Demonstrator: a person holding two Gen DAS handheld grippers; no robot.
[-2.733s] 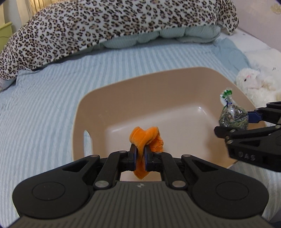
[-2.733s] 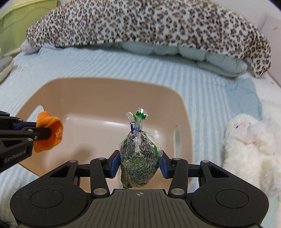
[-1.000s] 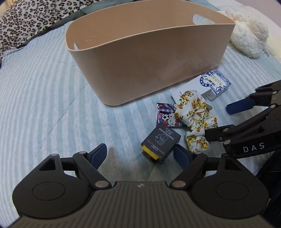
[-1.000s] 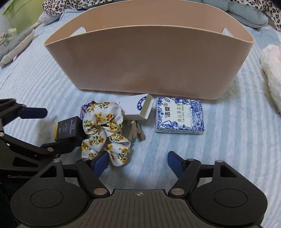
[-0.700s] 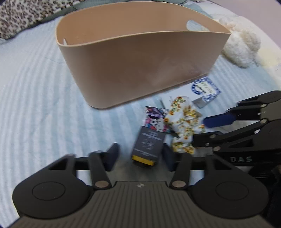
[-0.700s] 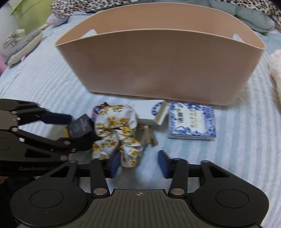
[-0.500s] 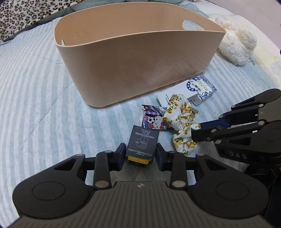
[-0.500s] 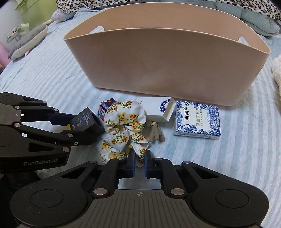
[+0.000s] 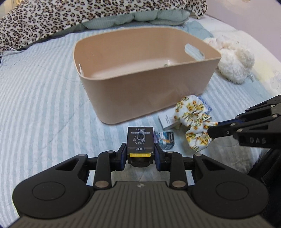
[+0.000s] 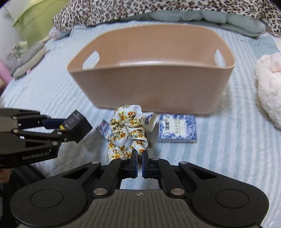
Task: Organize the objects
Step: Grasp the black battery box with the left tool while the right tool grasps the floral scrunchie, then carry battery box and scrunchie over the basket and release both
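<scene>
My left gripper is shut on a small black box with a yellow strip and holds it above the bedspread, in front of the tan basket. It also shows in the right wrist view. My right gripper is shut on a white scrunchie with yellow flowers and lifts it in front of the basket. The scrunchie also shows in the left wrist view. The basket's floor is mostly hidden.
On the striped bedspread lie a blue-and-white box, a white carton and a colourful packet. A white plush toy lies right of the basket. A leopard blanket lies behind. A green bin stands far left.
Both grippers dropped their earlier items, came down open, and closed: the left on the black box, the right on the scrunchie. Both have since risen with them.
</scene>
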